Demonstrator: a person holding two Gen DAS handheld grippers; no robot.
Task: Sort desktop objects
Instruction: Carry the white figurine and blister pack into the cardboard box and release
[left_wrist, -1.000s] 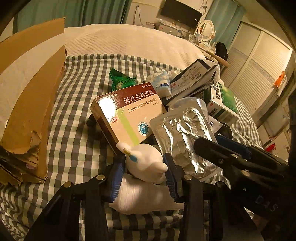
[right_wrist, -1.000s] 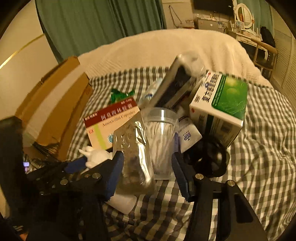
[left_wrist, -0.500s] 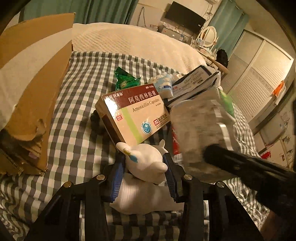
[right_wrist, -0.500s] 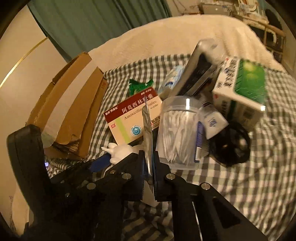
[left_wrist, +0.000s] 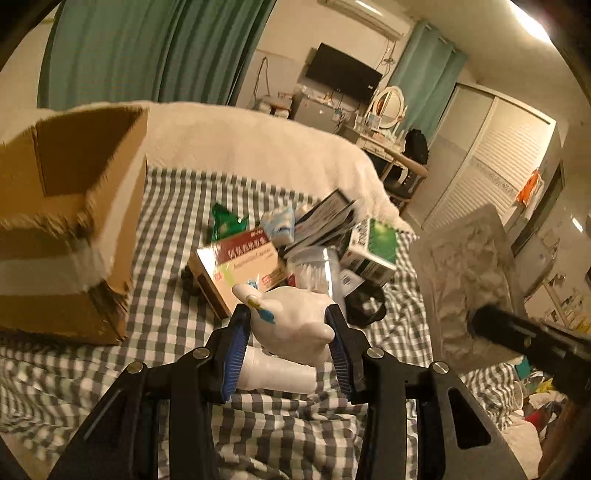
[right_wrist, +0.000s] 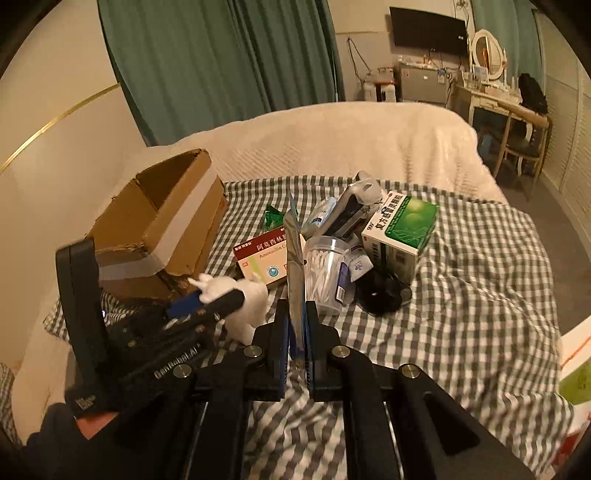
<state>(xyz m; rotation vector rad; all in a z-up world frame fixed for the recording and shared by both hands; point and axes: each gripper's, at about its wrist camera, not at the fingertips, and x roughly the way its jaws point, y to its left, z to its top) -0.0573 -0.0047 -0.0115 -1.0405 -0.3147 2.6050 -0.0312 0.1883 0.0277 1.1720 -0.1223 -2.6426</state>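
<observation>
My left gripper (left_wrist: 290, 332) is shut on a white animal figurine (left_wrist: 295, 317) and holds it above the checked cloth; the figurine also shows in the right wrist view (right_wrist: 240, 295). My right gripper (right_wrist: 297, 317) is shut on a silver foil blister pack (right_wrist: 294, 258), held upright and edge-on; the pack's flat face shows in the left wrist view (left_wrist: 465, 280). A pile remains on the cloth: a red-and-white Amoxicillin box (right_wrist: 264, 258), a clear tub of cotton swabs (right_wrist: 325, 273) and a green-and-white medicine box (right_wrist: 400, 229).
An open cardboard box (right_wrist: 159, 221) stands at the left on the checked cloth (right_wrist: 480, 288). A black round object (right_wrist: 380, 291), a green packet (right_wrist: 273, 216) and a dark pouch (right_wrist: 354, 210) lie in the pile. A white bedspread lies behind.
My right gripper closed on the foil blister pack and lifted it off the pile. Both grippers rose and pulled back; the figurine came up off the cloth.
</observation>
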